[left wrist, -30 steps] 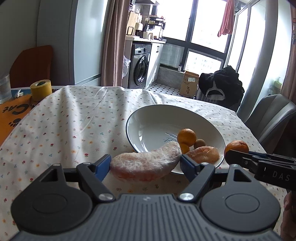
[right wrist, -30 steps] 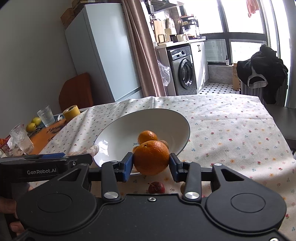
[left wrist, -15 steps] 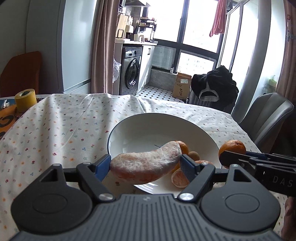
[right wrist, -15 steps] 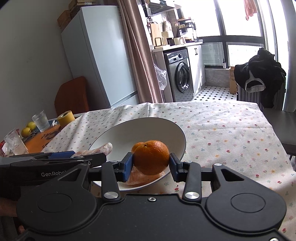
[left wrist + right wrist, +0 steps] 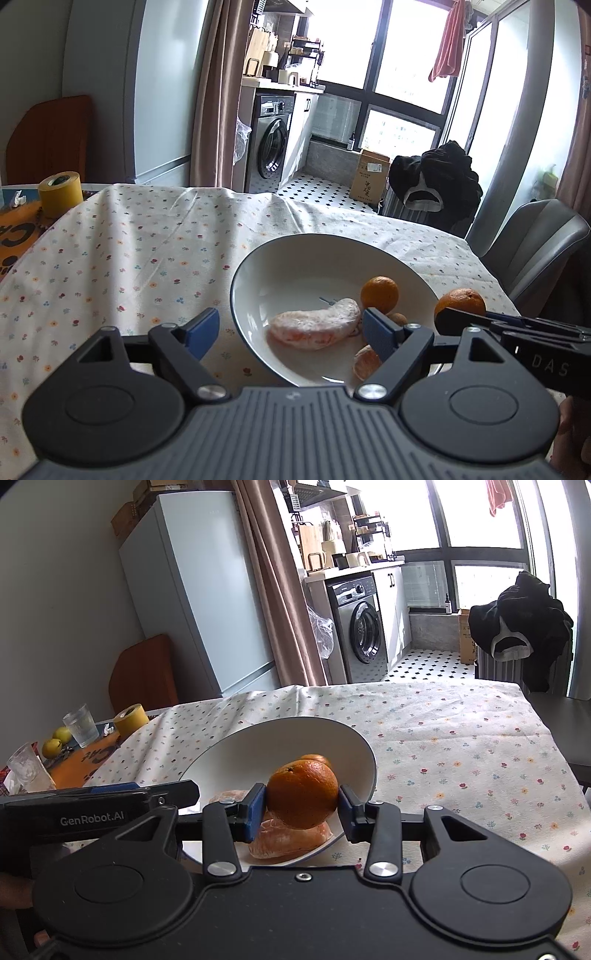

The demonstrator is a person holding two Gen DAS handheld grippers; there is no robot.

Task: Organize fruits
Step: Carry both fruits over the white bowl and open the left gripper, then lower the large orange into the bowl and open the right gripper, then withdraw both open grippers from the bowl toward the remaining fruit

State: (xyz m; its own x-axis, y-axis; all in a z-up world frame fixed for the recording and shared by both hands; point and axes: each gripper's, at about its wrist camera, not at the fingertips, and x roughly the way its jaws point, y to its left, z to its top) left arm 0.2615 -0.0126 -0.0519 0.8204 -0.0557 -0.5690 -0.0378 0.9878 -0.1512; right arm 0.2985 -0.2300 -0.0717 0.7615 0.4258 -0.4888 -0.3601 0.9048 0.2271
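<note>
A white plate (image 5: 295, 258) sits on the floral tablecloth. A peeled pomelo segment (image 5: 314, 325) lies loose in the plate, and my left gripper (image 5: 291, 332) stands open around it with the fingers apart from it. Also in the plate are a small orange (image 5: 379, 294), a brown kiwi (image 5: 397, 318) and a second peeled segment (image 5: 365, 365). My right gripper (image 5: 302, 805) is shut on a large orange (image 5: 302, 794), held above the plate's near rim (image 5: 365, 760). That orange (image 5: 460, 301) also shows at the right of the left wrist view.
A yellow tape roll (image 5: 61, 192) stands at the far left, beside an orange mat (image 5: 85, 760) with glasses (image 5: 80, 724) and two yellow-green fruits (image 5: 51, 746). A grey chair (image 5: 535, 243) stands at the table's right. The cloth (image 5: 129, 258) left of the plate is bare.
My left gripper has opened and let the pomelo segment drop into the plate. The right gripper has carried the large orange over the plate's rim.
</note>
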